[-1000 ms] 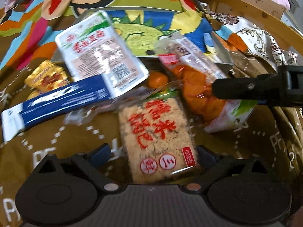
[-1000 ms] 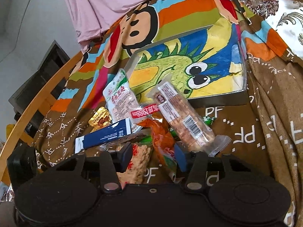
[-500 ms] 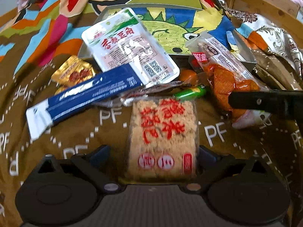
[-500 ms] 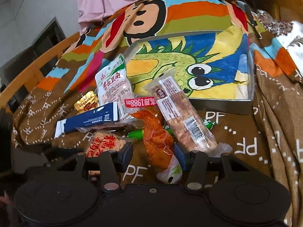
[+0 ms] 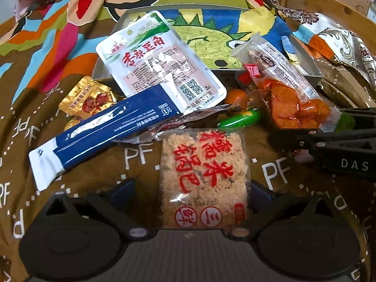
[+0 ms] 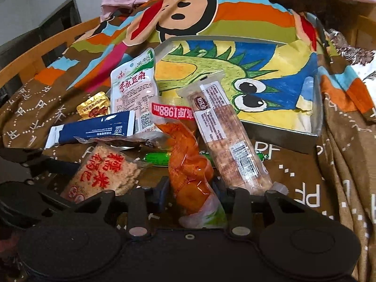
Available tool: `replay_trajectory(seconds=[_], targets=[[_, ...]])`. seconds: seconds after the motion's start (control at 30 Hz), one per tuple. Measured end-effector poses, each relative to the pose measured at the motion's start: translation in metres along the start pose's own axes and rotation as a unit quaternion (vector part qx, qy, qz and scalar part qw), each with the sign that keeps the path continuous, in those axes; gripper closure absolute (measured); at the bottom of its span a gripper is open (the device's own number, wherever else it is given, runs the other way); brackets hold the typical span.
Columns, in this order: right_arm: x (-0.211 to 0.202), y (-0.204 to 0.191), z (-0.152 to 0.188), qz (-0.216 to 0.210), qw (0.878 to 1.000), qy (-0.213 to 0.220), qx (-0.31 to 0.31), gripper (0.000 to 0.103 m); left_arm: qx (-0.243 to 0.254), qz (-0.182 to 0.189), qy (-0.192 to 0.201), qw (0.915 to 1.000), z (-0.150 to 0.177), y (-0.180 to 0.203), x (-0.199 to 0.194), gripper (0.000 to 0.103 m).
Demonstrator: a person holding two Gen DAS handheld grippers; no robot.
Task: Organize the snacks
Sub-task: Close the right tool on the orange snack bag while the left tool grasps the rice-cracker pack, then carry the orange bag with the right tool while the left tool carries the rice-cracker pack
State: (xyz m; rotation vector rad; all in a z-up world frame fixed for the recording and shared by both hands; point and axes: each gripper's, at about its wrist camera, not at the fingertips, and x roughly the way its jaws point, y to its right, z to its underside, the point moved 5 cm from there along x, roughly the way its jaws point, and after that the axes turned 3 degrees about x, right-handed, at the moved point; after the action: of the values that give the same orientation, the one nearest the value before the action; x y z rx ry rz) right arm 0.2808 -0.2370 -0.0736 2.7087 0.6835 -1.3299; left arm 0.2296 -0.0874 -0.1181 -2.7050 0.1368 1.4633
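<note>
A clear pack of rice crackers (image 5: 204, 178) with red characters lies on the brown cloth between the fingers of my left gripper (image 5: 192, 185). Its jaws are closing, with a gap still showing on the left side. An orange snack pack (image 6: 190, 164) lies with its lower end between the fingers of my right gripper (image 6: 190, 183). Those jaws are closing too, with the pads close beside the pack and no squeeze to see. In the left wrist view the right gripper (image 5: 324, 127) reaches in from the right at that orange pack (image 5: 291, 108). Behind the pile stands a metal tray (image 6: 282, 138) lined with a dinosaur drawing.
Loose in the pile are a white pouch (image 5: 159, 63), a blue stick pack (image 5: 105, 129), a gold sachet (image 5: 87, 98), a small green stick (image 5: 242, 119) and a long clear biscuit pack (image 6: 225, 141). All lie on a cartoon blanket inside a wooden frame (image 6: 35, 54).
My right gripper has come down around the orange pack's lower end, rolled level, and its jaws have narrowed. The rice cracker pack now lies straight between my left fingers.
</note>
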Motion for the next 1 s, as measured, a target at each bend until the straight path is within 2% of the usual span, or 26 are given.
replay_trajectory(seconds=[0.13,0.2,0.6,1.0], targets=[[-0.003,-0.014,0.003,0.03,0.999,0.008,-0.04,0.065,0.008,-0.002,0.006,0.9999,0.005,0.001,-0.01,0.022],[-0.005,-0.018,0.005,0.039,0.998,0.008,-0.051,0.065,0.015,-0.005,0.007,0.9999,0.009,0.003,-0.015,0.026],[-0.028,-0.021,0.012,0.06,0.997,0.017,-0.041,0.065,0.047,-0.042,0.007,0.998,0.019,0.012,-0.033,0.027],[-0.058,-0.033,0.01,0.081,0.99,0.078,-0.082,0.065,0.043,-0.06,0.028,0.9969,0.026,0.017,-0.054,0.027]])
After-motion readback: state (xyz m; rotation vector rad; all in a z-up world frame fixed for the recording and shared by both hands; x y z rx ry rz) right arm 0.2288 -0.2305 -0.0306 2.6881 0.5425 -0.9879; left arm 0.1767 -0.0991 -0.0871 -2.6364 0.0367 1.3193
